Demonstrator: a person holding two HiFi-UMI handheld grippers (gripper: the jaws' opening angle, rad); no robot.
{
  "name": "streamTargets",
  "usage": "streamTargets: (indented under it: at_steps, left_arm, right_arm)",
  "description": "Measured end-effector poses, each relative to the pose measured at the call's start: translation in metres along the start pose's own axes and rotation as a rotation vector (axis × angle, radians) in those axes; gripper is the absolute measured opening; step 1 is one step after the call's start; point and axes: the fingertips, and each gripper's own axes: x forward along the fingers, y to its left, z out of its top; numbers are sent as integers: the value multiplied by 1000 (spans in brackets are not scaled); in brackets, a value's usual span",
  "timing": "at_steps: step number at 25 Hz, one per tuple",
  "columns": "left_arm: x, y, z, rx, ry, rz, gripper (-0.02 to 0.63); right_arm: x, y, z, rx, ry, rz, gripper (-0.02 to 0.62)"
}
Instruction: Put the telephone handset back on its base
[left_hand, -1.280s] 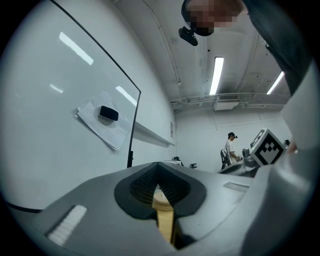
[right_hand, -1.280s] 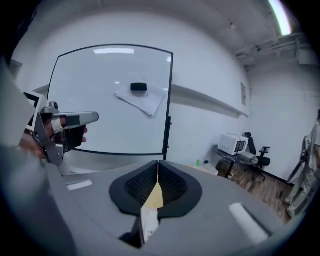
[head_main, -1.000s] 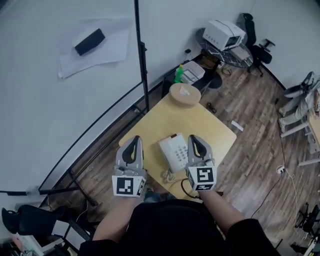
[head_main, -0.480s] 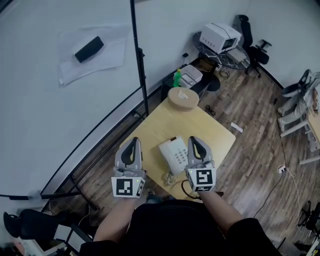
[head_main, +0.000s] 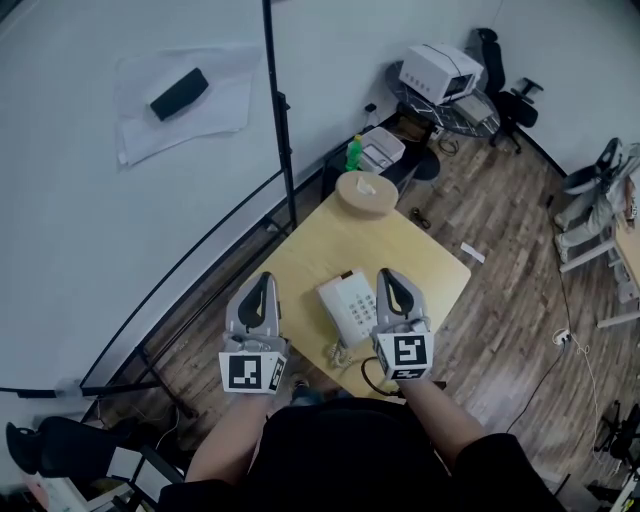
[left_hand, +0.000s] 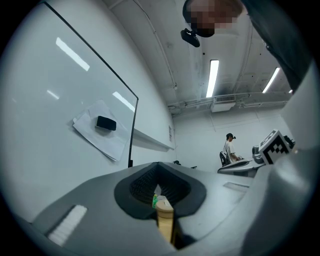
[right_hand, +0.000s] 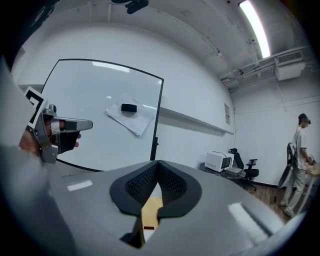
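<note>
A white telephone (head_main: 346, 306) lies on a small wooden table (head_main: 420, 262), its coiled cord (head_main: 335, 353) trailing to the near edge. Whether the handset rests on the base I cannot tell, as the right gripper covers that side. My left gripper (head_main: 264, 281) hangs over the table's left edge, left of the phone, shut and empty. My right gripper (head_main: 386, 276) hangs over the phone's right side, shut with nothing between its jaws. In the left gripper view the left gripper (left_hand: 159, 165) points up at the room. So does the right gripper (right_hand: 157, 163) in its own view.
A round wooden box (head_main: 366, 190) sits on the table's far corner, with a green bottle (head_main: 356, 152) beyond it. A whiteboard (head_main: 150, 150) on a black frame stands to the left. A white appliance (head_main: 440, 70) and office chairs stand at the back. A person (right_hand: 301, 150) stands far off.
The head view has shifted a little. Both grippers stay shut beside the phone, and the left one has drifted slightly left.
</note>
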Motion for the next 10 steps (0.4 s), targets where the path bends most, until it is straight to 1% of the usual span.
streamTargets:
  at_steps: [10]
  left_arm:
    - [-1, 1, -2, -10, 8, 5, 0]
  right_arm:
    - [1, 0, 2, -1, 0, 1, 6]
